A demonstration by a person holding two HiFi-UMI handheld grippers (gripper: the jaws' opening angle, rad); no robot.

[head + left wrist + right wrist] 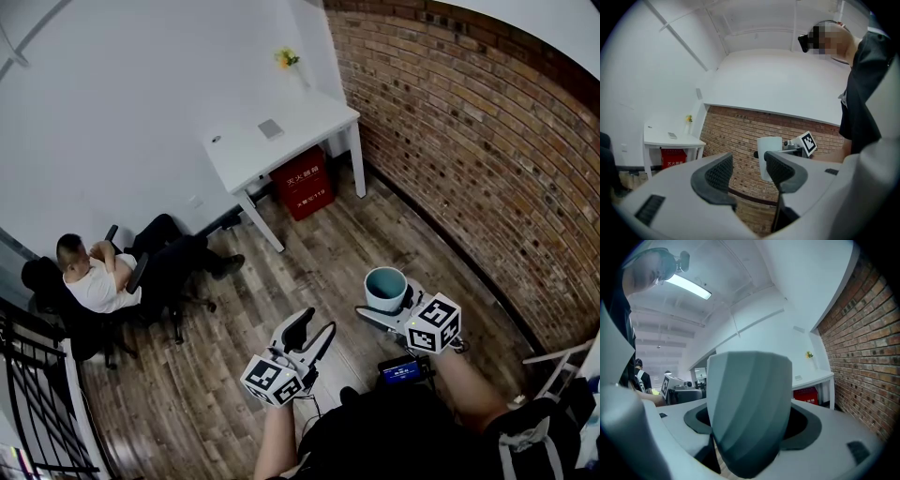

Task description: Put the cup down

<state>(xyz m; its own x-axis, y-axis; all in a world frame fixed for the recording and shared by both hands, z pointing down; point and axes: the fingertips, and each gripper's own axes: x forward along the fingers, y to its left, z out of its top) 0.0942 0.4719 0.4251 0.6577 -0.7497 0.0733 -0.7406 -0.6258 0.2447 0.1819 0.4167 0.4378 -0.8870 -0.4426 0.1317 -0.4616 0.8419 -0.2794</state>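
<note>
Right tongs (749, 425) clench the pale teal faceted cup (385, 287) mid-air; left tongs (747, 176) released, empty. Next: reach the white desk (309, 117), probably.

A small office or studio workroom, seen from above. A white desk (314, 120) stands in the corner at upper centre of the head view, where a plain white wall (131, 94) meets an exposed brick wall (469, 122) curving down the right side. On the desk sits a small vase of yellow flowers (287, 58); a red box (305, 184) with white lettering is tucked beneath it. The floor (309, 272) is grey-brown wood plank. At the left, a seated person (94, 277) leans back in a black office chair (52, 305), with a black metal railing (37, 394) at lower left. A ceiling strip light (688, 287) shows at the upper left of the right gripper view.
</note>
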